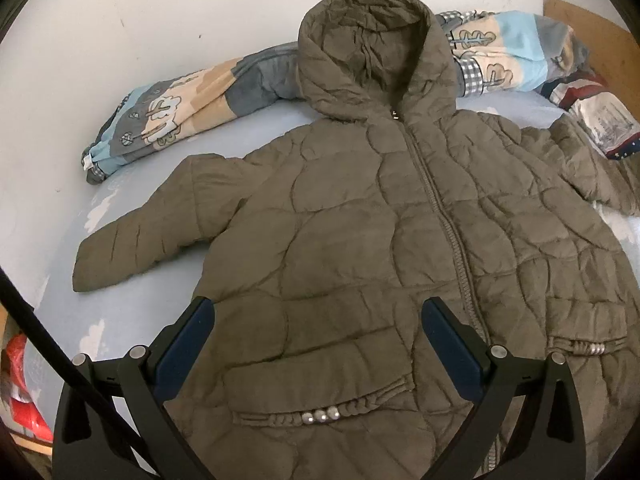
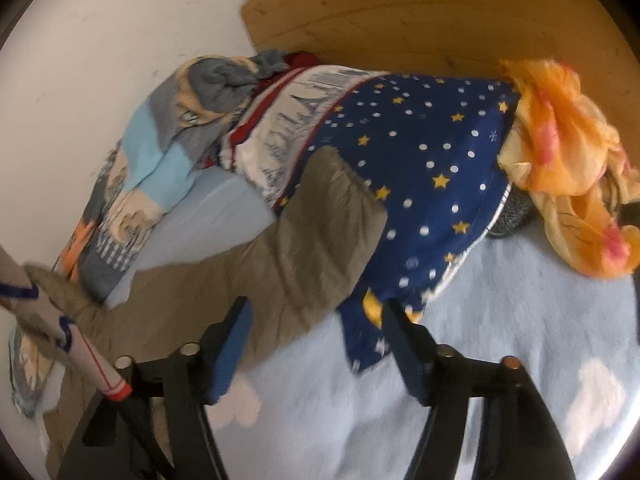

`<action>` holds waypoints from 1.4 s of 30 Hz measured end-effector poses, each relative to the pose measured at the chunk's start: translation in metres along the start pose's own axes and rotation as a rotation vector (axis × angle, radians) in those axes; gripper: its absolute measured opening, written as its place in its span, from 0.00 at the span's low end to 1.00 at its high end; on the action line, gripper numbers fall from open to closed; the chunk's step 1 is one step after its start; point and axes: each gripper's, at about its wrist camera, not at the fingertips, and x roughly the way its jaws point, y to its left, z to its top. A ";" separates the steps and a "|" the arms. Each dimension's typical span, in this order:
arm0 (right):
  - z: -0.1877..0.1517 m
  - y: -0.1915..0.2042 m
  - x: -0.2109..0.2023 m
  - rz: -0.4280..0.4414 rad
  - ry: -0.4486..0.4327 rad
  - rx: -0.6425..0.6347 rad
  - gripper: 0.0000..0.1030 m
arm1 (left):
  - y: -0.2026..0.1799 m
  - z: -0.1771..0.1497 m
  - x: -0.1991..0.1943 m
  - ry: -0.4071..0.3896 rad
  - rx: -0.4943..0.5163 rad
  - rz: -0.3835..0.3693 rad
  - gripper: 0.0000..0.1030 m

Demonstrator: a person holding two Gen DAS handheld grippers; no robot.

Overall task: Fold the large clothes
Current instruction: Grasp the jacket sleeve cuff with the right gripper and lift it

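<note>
left wrist view: the olive quilted hooded jacket [image 1: 384, 216] lies face up and zipped on the bed [image 1: 52, 280], sleeves spread, hood toward a patchwork blanket [image 1: 168, 116] along the white wall. the left gripper [image 1: 318, 320] hangs released above the jacket's lower front, fingers wide apart, holding nothing.

right wrist view: the right gripper [image 2: 316, 316] is released too, over the jacket sleeve [image 2: 304, 240] whose cuff rests on a starry blue pillow [image 2: 432, 152]. an orange cloth [image 2: 568, 160] lies beside the pillow.

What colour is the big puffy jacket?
Olive-brown jacket, seen best from the left wrist camera.
</note>
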 end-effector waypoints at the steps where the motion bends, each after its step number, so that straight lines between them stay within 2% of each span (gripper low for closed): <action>1: 0.006 -0.005 0.009 0.007 0.013 0.023 0.56 | 0.000 0.000 0.001 0.003 -0.001 0.000 1.00; 4: 0.019 -0.013 0.030 -0.024 0.023 0.040 0.54 | 0.001 0.000 0.006 0.011 -0.001 -0.001 1.00; 6: 0.027 -0.015 0.043 -0.084 0.019 0.031 0.54 | 0.000 0.000 0.008 0.012 0.006 0.003 1.00; 12: 0.036 -0.023 0.072 -0.109 0.010 0.036 0.54 | -0.003 -0.003 0.013 0.027 0.020 -0.008 1.00; 13: 0.036 -0.024 0.075 -0.097 0.011 0.044 0.49 | -0.004 -0.003 0.014 0.030 0.025 -0.007 1.00; 14: 0.037 -0.024 0.078 -0.092 0.016 0.044 0.29 | -0.004 -0.003 0.015 0.032 0.028 -0.005 1.00; 16: 0.037 -0.020 0.076 -0.087 0.014 0.035 0.18 | -0.005 -0.003 0.014 0.031 0.031 -0.007 1.00; 20: 0.037 0.001 0.048 -0.079 -0.055 -0.006 0.14 | 0.000 -0.001 0.004 0.015 0.009 -0.026 1.00; 29: 0.023 0.095 -0.055 0.006 -0.179 -0.161 0.14 | 0.014 0.003 -0.023 -0.037 -0.028 -0.047 1.00; 35: 0.002 0.195 -0.115 0.116 -0.220 -0.297 0.14 | 0.035 0.004 -0.033 -0.051 -0.070 -0.043 1.00; 39: -0.030 0.261 -0.139 0.220 -0.202 -0.381 0.14 | 0.054 0.005 -0.036 -0.048 -0.115 -0.048 1.00; 42: -0.069 0.318 -0.148 0.305 -0.161 -0.464 0.14 | 0.070 0.005 -0.035 -0.038 -0.150 -0.048 1.00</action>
